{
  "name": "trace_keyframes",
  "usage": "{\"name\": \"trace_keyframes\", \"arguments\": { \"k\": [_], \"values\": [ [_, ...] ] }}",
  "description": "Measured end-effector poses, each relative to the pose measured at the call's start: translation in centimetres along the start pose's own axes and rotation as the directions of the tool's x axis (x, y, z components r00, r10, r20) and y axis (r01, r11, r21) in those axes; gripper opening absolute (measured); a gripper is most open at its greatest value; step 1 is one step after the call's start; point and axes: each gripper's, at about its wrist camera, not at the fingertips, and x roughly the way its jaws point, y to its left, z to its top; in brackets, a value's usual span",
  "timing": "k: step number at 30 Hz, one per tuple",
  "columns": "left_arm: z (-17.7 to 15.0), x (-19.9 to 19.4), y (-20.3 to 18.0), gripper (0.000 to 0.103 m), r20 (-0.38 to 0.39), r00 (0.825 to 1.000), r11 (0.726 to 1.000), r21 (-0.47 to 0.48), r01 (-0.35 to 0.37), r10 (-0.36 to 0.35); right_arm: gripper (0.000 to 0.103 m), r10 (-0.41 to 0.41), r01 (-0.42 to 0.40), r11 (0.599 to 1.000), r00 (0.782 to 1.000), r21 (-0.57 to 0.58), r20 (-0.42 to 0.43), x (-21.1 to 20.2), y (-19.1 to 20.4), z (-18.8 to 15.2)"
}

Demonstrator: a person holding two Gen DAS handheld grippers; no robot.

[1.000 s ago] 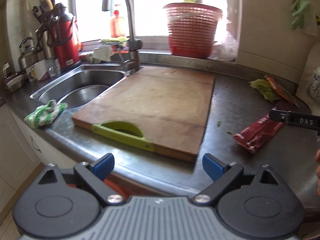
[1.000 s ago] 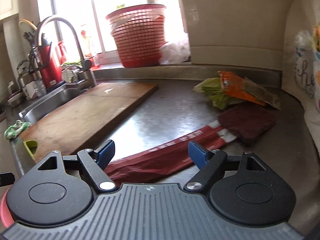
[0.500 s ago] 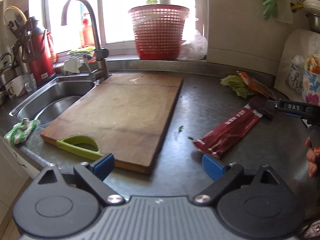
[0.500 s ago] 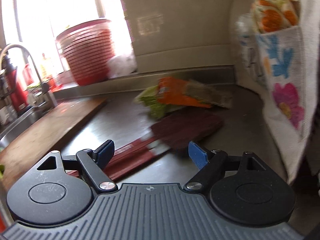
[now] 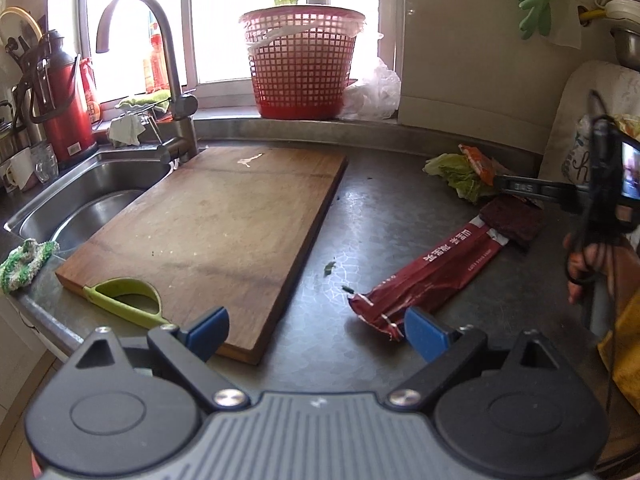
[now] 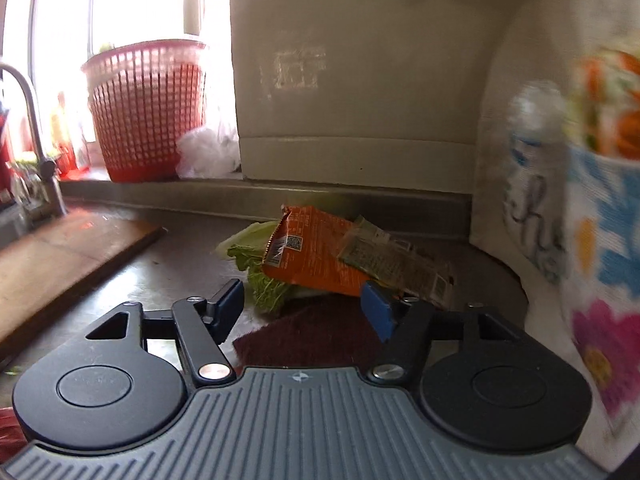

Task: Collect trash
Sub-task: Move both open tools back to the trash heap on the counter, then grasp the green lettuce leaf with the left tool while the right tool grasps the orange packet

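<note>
Looking past your right gripper (image 6: 302, 306), you see its blue fingers standing apart with nothing pinched; the jaws have just been closing in. Between and just beyond them lies the trash heap: an orange wrapper (image 6: 310, 258) resting on a lettuce leaf (image 6: 256, 264), a greenish packet (image 6: 394, 266) overlapping the wrapper's right side, and a dark maroon pad (image 6: 316, 336) directly under the gap. The pad's near edge is hidden by the gripper body, and the packet's right end sits behind the right finger. Whether either fingertip touches the pile cannot be told. The floral cloth bag (image 6: 592, 216) at right is smeared by blur.

Your left gripper (image 5: 316, 330) hangs over the counter's front edge, fingers wide apart and empty. A long red wrapper (image 5: 432, 276) lies on the steel counter (image 5: 380, 220), its near end just beside the right fingertip, apart from the cutting board (image 5: 224, 232). From this view your right hand (image 5: 592, 260) is cut by the frame edge, and its gripper's fingertip reaches over the lettuce. The red basket (image 5: 302, 68) stands on the windowsill, well apart.
</note>
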Motion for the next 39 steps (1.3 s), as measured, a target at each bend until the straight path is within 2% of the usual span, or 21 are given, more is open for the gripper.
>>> {"name": "trace_keyframes", "arguments": {
  "k": [2, 9, 15, 16, 17, 20, 24, 29, 33, 39],
  "values": [
    [0.1, 0.2, 0.1, 0.095, -0.007, 1.0, 1.0, -0.008, -0.002, 0.002, 0.071, -0.02, 0.02, 0.999, 1.0, -0.026, -0.002, 1.1, 0.4, 0.2],
    [0.7, 0.8, 0.1, 0.095, -0.018, 1.0, 1.0, -0.031, -0.007, 0.006, 0.072, -0.079, 0.076, 0.994, 0.996, -0.081, -0.044, 4.4, 1.5, 0.8],
    [1.4, 1.5, -0.4, 0.095, -0.023, 1.0, 1.0, -0.027, 0.003, -0.003, 0.071, -0.076, 0.074, 0.997, 0.995, -0.038, -0.061, 5.6, 0.6, 0.9],
    [1.6, 1.7, -0.6, 0.095, -0.023, 1.0, 1.0, -0.026, 0.006, -0.007, 0.062, -0.071, 0.069, 0.997, 0.996, -0.026, -0.062, 5.6, 0.3, 0.9],
    [1.8, 1.8, -0.7, 0.095, -0.022, 1.0, 1.0, -0.024, 0.014, -0.014, 0.049, -0.074, 0.073, 0.997, 0.995, -0.021, -0.067, 5.7, 0.2, 0.9],
    [2.8, 2.3, -1.5, 0.095, -0.013, 0.999, 0.999, -0.016, 0.037, -0.038, 0.032, -0.08, 0.079, 0.997, 0.995, -0.018, -0.051, 5.5, -0.3, 0.9],
    [4.2, 3.1, -2.7, 0.095, -0.002, 0.996, 0.996, -0.013, 0.088, -0.088, 0.023, -0.075, 0.075, 0.997, 0.997, -0.007, -0.005, 5.7, -0.9, 1.4],
    [6.6, 4.8, -4.5, 0.095, 0.013, 0.985, 0.985, -0.016, 0.173, -0.172, 0.013, -0.055, 0.05, 0.996, 0.997, 0.077, 0.062, 4.5, -3.0, 1.9],
    [8.6, 6.7, -6.6, 0.095, 0.035, 0.976, 0.976, 0.026, 0.216, -0.216, 0.009, -0.004, -0.016, 0.982, 0.994, 0.186, 0.108, 3.4, -5.1, 2.0],
    [11.3, 10.9, -10.0, 0.095, 0.055, 0.96, 0.957, 0.11, 0.267, -0.274, 0.003, 0.033, -0.073, 0.967, 0.986, 0.243, 0.165, 1.7, -6.2, 2.4]
  ]
}}
